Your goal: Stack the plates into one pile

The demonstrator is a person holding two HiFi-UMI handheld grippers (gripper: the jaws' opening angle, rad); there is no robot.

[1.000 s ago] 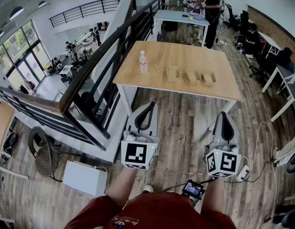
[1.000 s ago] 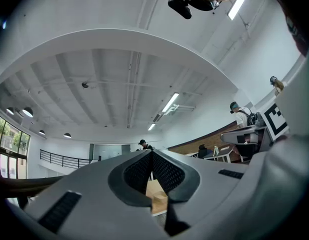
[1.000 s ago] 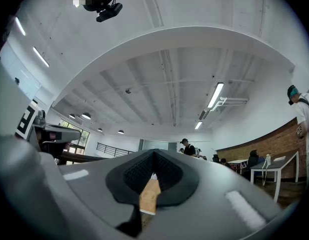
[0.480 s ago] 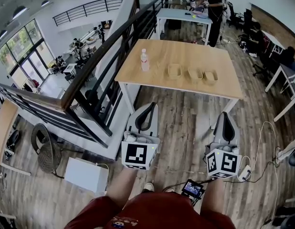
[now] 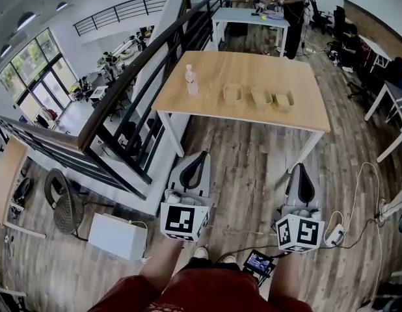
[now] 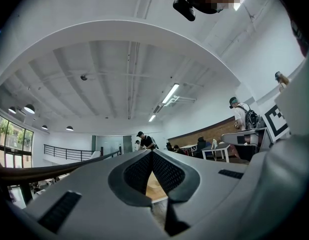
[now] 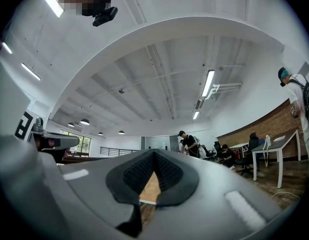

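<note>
Three tan plates stand in a row on the wooden table [image 5: 207, 106]: the left plate [image 5: 233, 94], the middle plate [image 5: 261, 97] and the right plate [image 5: 283, 100]. All three lie apart, none on another. My left gripper [image 5: 201, 155] and my right gripper [image 5: 300, 168] hover over the plank floor, well short of the table's near edge. Both are shut with nothing in them. In the left gripper view the left gripper's [image 6: 152, 152] ribbed pads meet at the tips. The right gripper [image 7: 154, 153] shows the same in its own view, with a strip of tabletop behind.
A water bottle [image 5: 190, 81] stands on the table left of the plates. A dark stair railing [image 5: 123, 103] runs along the left. People work at a far table [image 5: 250, 19]. A small screen device [image 5: 260, 262] and cables lie on the floor near my feet.
Both grippers have dropped lower and drawn back toward me in the head view. The table and plates now sit slightly higher and further left in that view. Both jaws stayed shut.
</note>
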